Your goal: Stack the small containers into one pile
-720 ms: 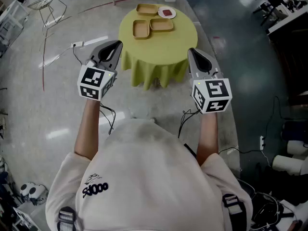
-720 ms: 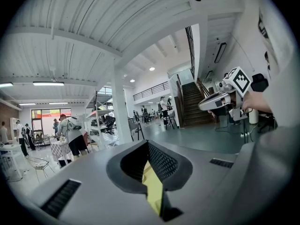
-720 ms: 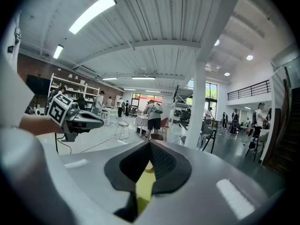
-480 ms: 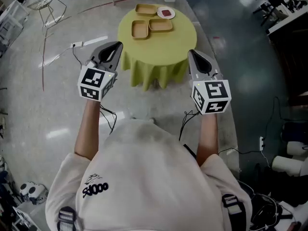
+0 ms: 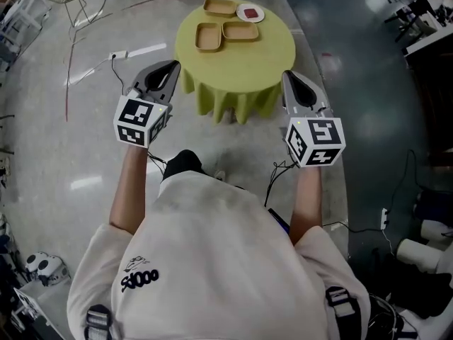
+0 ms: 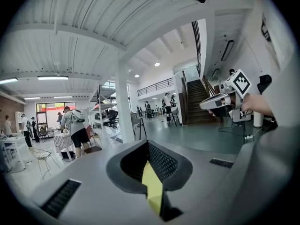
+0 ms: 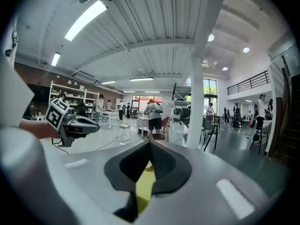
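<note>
Claws shut on nothing, the left gripper and right gripper hang short of the round yellow-green-clothed table, seemingly out of reach; its shallow tan wooden containers lie side by side, unstacked.

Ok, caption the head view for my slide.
Left gripper and right gripper shut, held before a green-clothed table with three wooden trays and a white dish.

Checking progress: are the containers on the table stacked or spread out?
Spread out: three wooden trays and a white dish lie side by side.
</note>
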### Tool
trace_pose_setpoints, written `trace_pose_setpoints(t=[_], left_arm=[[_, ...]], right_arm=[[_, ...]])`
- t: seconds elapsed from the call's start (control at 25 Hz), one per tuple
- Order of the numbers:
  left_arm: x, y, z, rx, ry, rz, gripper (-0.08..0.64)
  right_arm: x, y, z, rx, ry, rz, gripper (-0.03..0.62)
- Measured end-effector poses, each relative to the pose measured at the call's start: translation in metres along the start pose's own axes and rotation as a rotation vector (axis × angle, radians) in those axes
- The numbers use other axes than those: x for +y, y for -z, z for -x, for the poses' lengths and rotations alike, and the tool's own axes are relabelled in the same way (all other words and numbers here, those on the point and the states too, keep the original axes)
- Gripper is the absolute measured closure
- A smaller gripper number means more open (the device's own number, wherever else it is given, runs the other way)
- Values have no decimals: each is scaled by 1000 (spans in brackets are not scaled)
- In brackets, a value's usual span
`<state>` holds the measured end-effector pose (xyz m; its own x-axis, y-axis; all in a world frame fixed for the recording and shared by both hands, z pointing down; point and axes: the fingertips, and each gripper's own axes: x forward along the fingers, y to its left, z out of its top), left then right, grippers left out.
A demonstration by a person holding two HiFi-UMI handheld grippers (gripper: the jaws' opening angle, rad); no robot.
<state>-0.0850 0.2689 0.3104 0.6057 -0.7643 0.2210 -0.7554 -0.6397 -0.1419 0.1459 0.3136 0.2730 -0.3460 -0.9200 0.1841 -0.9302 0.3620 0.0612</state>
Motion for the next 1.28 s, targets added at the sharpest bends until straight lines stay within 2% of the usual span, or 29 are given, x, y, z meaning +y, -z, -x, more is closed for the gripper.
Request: trace_pose_setpoints(t=[0.16,0.36,0.48,0.68,0.96,1.28], left_arm=[[2,11,-11,22,0,14,554],[29,17,-49,24,8,33,554],[55,23,-80,30,14,38,554],[104,29,-147,61,29,-12,554],[171,16,-230,54,74,6,554],[228,24,-292,80,120,44,554]], right_arm=[[-4,7,-12,10,-18,-9,581],[-20,11,-55,29,-10,-22,581],[-29,13,-94,47,-9,-20,581],[-52,6,-164,63,11,-9,581],[-83,-8,-253,96,33,9,581],[-102,-10,-324,141,72,-33,581]])
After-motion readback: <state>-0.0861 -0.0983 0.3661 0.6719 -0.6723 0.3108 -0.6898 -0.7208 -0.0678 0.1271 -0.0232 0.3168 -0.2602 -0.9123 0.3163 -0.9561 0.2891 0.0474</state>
